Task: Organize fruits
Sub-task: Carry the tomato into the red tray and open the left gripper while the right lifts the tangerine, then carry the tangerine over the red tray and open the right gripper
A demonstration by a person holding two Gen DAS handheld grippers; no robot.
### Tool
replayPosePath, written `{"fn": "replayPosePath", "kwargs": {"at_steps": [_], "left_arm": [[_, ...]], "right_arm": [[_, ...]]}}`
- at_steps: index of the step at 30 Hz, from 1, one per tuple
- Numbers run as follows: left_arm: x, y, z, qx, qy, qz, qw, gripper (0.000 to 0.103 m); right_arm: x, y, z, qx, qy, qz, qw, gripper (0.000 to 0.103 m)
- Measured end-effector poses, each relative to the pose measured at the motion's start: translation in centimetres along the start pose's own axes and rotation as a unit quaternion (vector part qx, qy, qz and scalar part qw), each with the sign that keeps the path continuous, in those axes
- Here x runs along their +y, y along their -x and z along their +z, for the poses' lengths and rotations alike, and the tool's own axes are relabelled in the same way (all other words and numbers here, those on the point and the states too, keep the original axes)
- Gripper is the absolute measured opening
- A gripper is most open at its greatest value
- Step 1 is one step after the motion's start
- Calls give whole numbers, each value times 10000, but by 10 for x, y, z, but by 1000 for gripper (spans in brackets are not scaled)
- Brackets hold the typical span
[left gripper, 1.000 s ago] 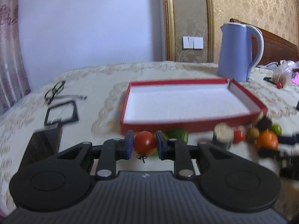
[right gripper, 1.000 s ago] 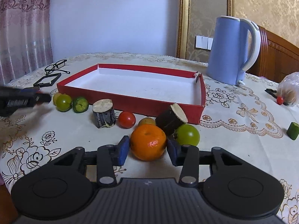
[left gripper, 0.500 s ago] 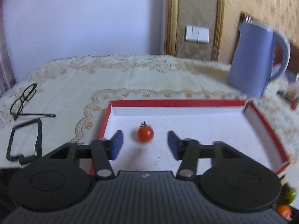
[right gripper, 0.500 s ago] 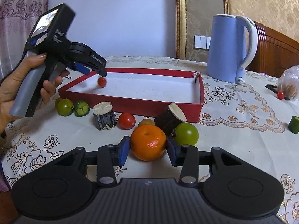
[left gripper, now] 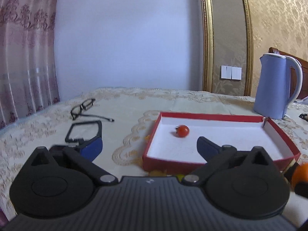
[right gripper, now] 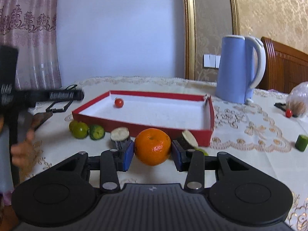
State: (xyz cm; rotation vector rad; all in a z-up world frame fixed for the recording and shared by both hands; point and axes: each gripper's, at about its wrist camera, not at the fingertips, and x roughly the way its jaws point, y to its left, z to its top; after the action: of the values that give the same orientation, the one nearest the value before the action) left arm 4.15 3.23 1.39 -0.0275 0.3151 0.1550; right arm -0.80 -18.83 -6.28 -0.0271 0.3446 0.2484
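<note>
A table with a cream embroidered cloth carries a red tray, a blue kettle, black glasses, green limes, two cut dark stem pieces and a plastic bag.

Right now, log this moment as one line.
left gripper: jaws opening, empty | cherry tomato: in red tray | right gripper: shut on orange

- Setting: home room.
- Evidence: lace tablecloth; kettle at 2 o'clock; curtain at 10 o'clock; gilt wallpaper.
</note>
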Motion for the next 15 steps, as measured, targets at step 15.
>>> {"fn": "replayPosePath", "kwargs": {"at_steps": [15], "left_arm": [[20,-9,-14,215,542,-356,9977,103]], "right_arm": [[-4,-27,29,-91,-103,-157,9998,42]]}}
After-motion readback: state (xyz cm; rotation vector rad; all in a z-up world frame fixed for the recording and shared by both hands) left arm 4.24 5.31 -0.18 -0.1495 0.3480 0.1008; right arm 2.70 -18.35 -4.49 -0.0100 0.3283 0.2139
